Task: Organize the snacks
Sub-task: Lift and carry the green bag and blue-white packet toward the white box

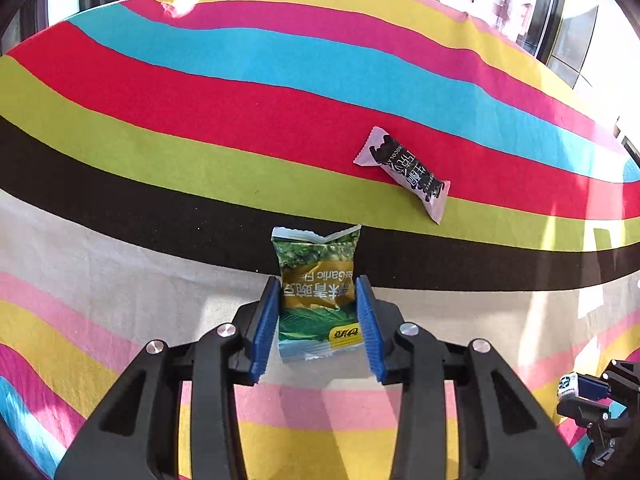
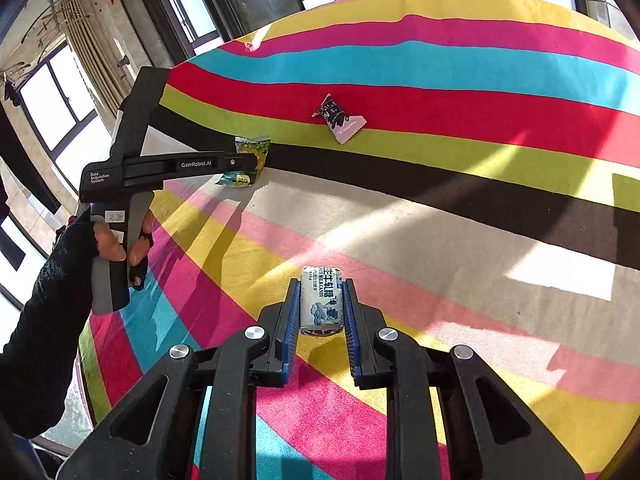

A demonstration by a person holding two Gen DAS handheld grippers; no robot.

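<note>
My left gripper [image 1: 318, 284] is shut on a green garlic pea snack packet [image 1: 318, 280] and holds it above the striped cloth; the packet also shows in the right wrist view [image 2: 250, 152], beside the left gripper [image 2: 256, 160]. My right gripper [image 2: 321, 286] is shut on a white milk candy [image 2: 321, 300] with blue print. A pink and black chocolate bar wrapper [image 1: 404, 172] lies on the red and green stripes, ahead and to the right of the left gripper; it also shows in the right wrist view [image 2: 338, 118].
A striped multicolour cloth [image 1: 200, 92] covers the table. Windows and a curtain [image 2: 80, 32] stand beyond the table's far and left edges. The right gripper [image 1: 592, 396] shows at the lower right of the left wrist view.
</note>
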